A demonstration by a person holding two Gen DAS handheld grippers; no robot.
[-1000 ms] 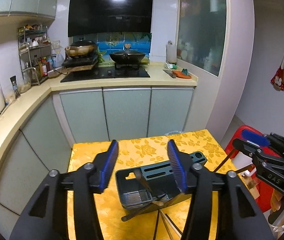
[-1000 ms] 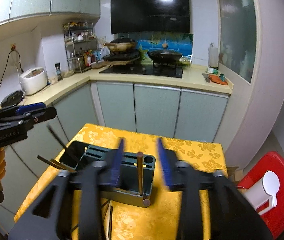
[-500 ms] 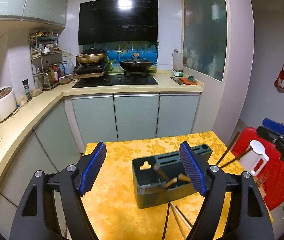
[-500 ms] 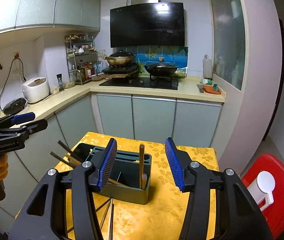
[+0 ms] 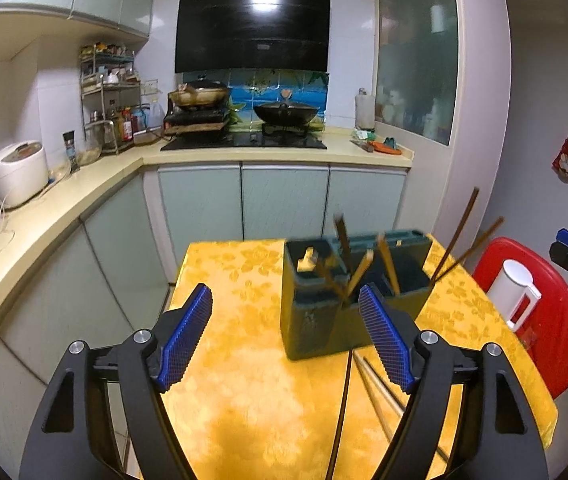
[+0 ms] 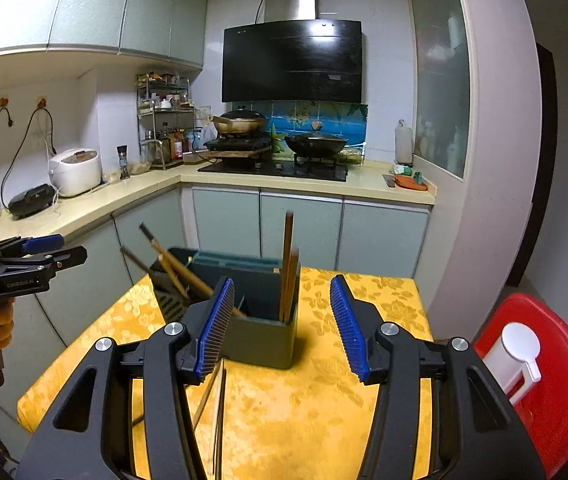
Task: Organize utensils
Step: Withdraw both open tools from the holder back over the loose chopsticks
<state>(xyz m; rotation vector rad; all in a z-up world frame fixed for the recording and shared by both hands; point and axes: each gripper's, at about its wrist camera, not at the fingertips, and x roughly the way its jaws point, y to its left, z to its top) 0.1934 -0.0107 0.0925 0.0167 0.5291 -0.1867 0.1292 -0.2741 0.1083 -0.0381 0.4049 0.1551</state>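
A small kitchen with pale green cabinets and a black range hood surrounds the little surface draped in a yellow floral cloth (image 5: pixel 244 320), where a dark green plastic utensil holder (image 5: pixel 316 328) stands upright toward the far right. Several wooden chopsticks (image 6: pixel 287 264) lean inside its compartments at loose angles, and a few more loose chopsticks (image 5: pixel 376 384) lie flat on the cloth just in front of the holder. The left claw (image 5: pixel 288 336) hangs released, its blue pads spread wide with only bare cloth and the holder's near corner between them; its jaws have just been opening. The right claw (image 6: pixel 280 324) is also released, pads apart, with the holder's near end framed between them but not pressed. My guess is the loose sticks on the cloth come next. They lie flat and thin, so a pad could skid over them or snag the cloth, and a careless sweep could knock the light holder or tip the slanted chopsticks already inside.
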